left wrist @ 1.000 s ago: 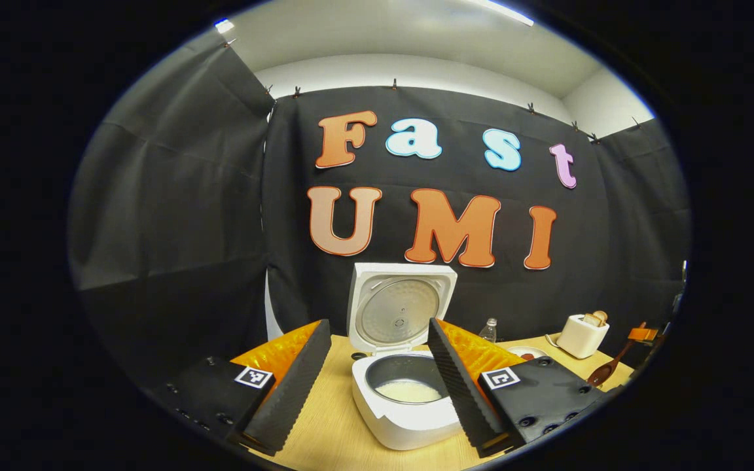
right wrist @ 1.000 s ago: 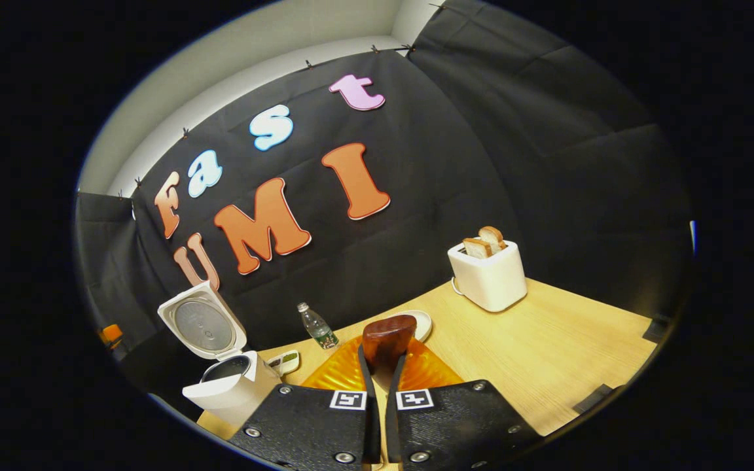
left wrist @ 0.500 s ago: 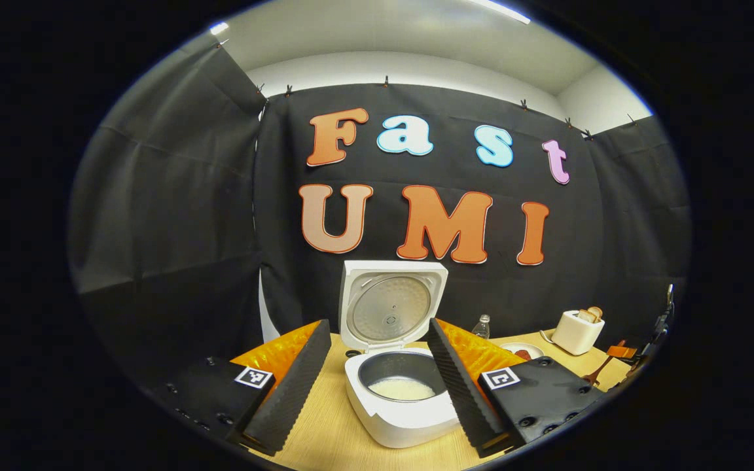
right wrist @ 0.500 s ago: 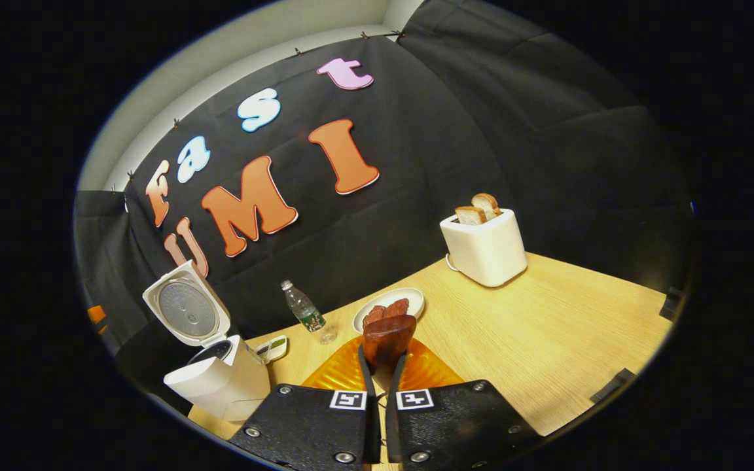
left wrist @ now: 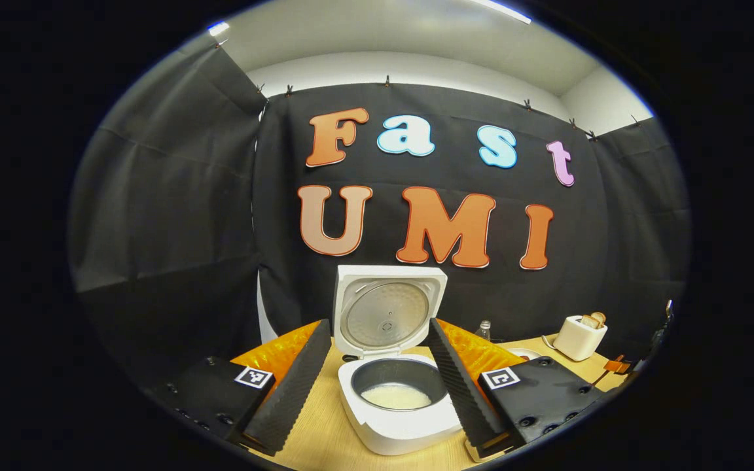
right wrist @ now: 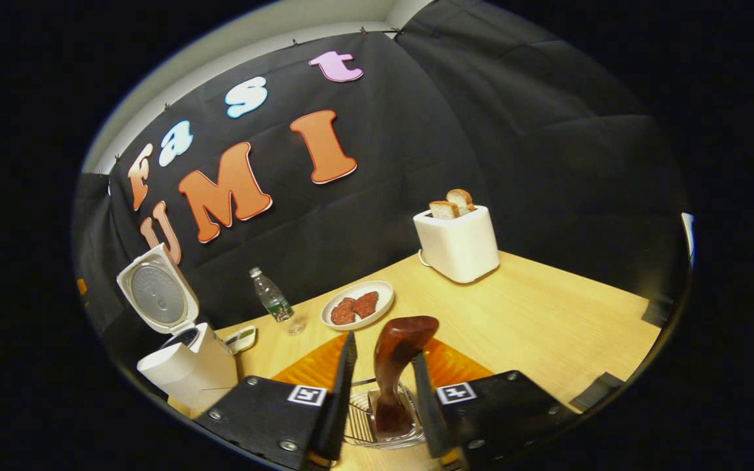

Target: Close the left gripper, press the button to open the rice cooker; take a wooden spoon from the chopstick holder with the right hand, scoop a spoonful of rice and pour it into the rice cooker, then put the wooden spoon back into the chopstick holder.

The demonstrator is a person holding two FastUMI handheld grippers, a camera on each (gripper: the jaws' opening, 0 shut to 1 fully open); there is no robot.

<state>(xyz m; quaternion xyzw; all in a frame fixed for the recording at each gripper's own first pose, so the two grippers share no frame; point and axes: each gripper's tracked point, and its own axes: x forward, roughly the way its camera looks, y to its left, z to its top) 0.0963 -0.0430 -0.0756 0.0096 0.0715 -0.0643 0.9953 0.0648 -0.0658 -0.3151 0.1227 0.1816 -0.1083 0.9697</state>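
Between the parted fingers of the right gripper (right wrist: 380, 392), in the right gripper view, the wooden spoon (right wrist: 395, 366) is seen standing bowl-up in the wire chopstick holder (right wrist: 383, 425), whose near rim is cut off at the bottom of the view and whose sides are partly hidden behind the fingers. The jaws are released: a gap is visible on each side of the spoon's handle, and no contact with it can be made out. The lower end of the handle is lost inside the wire basket. Farther off on the wooden table (right wrist: 547, 320), a plate (right wrist: 358, 305) with two reddish pieces on it, a small water bottle (right wrist: 271, 302) and a white toaster (right wrist: 457, 243) with two slices of bread are seen. At far left the rice cooker (right wrist: 184, 369) is shown with its lid raised; its pot is barely visible from this angle. In the left gripper view, the left gripper (left wrist: 377, 379) is held with its jaws spread wide and empty, and the rice cooker (left wrist: 396, 405) is framed between them, lid upright and white rice lying in the bottom of the dark pot. Its right side is hidden behind the right-hand finger. The toaster (left wrist: 580, 337) is seen small at the far right, and what lies at that edge beyond it is too small to identify.
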